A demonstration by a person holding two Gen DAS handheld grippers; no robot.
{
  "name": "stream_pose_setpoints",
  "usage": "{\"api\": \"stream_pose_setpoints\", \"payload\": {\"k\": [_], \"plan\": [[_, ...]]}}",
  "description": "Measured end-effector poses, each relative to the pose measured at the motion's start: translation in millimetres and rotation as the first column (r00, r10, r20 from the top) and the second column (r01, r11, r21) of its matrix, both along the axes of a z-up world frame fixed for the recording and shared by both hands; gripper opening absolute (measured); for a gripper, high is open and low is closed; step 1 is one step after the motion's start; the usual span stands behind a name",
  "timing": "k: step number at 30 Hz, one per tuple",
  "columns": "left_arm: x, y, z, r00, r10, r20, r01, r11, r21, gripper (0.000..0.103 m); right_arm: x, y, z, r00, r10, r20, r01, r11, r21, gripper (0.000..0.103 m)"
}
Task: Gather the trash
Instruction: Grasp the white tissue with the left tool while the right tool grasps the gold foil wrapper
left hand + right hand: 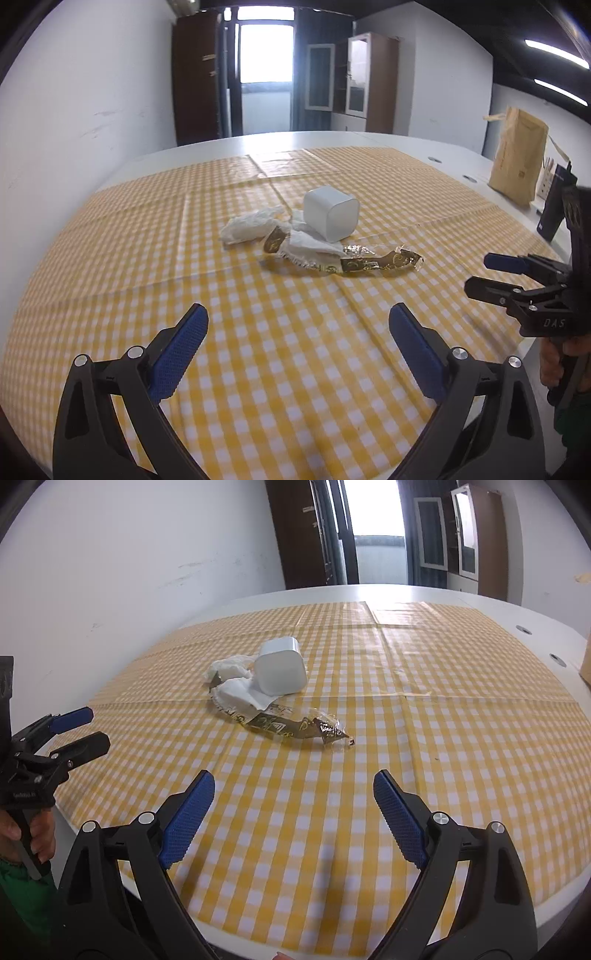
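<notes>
Only the left wrist view takes in the tan paper bag (519, 158) standing upright at the far right of the white table (221, 146), with a dark flat object (554, 206) leaning just beside it; the right wrist view catches no more than a brown sliver at its right edge. Each view also shows the other tool from the side: the right gripper (484, 275) enters at the right edge of the left view, the left gripper (98, 729) at the left edge of the right view, held by a hand (35, 834) above a green sleeve (22, 890). Both grippers have their blue, dimpled pads spread wide with nothing between them, above bare cloth. The trash lies together near the middle of the yellow-and-white checked tablecloth (443, 738), well ahead of both tools and with nothing standing in front of it: a white rounded-square cup (331, 218) on its side, crumpled white tissue (251, 229) touching it, and a long gold-printed clear wrapper (369, 264) curling out from under the tissue. The glossy cloth shows fold creases. Beyond the table stand brown cabinets (195, 77) and a bright doorway (266, 55).
</notes>
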State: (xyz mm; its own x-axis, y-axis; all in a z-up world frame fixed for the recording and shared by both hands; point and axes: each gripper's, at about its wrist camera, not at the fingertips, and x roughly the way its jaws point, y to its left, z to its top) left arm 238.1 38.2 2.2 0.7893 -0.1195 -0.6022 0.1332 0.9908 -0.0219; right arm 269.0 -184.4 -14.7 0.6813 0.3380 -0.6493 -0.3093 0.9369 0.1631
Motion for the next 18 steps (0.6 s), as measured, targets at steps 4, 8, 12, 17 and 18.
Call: {"api": "stream_pose_setpoints", "payload": {"k": [4,8,12,17,18], "plan": [[33.1,-5.9,-4.6,0.998,-0.044,-0.045,0.044,0.999,0.002,0.096,24.6,4.7,-5.2,0.999,0.018,-0.033,-0.018,1.000,-0.019,0.076],[63.4,-12.0,-8.9,0.996,-0.065,-0.069,0.065,0.998,0.000,0.096,45.8,8.4,-6.4,0.997,0.034,-0.063,-0.036,0.999,-0.030,0.073],[95.4,-20.3,-19.2,0.989,-0.093,-0.113,0.093,0.996,-0.010,0.094,65.6,9.9,-11.7,0.995,0.039,-0.095,-0.044,0.998,-0.054,0.072],[127.7,-26.4,-30.8,0.982,-0.089,-0.164,0.088,0.996,-0.015,0.088,81.5,11.2,-22.2,0.989,0.058,-0.135,-0.067,0.996,-0.063,0.065],[133.3,-28.4,-32.5,0.981,-0.090,-0.172,0.089,0.996,-0.013,0.087,84.5,10.6,-24.5,0.988,0.058,-0.143,-0.067,0.996,-0.057,0.063]]}}
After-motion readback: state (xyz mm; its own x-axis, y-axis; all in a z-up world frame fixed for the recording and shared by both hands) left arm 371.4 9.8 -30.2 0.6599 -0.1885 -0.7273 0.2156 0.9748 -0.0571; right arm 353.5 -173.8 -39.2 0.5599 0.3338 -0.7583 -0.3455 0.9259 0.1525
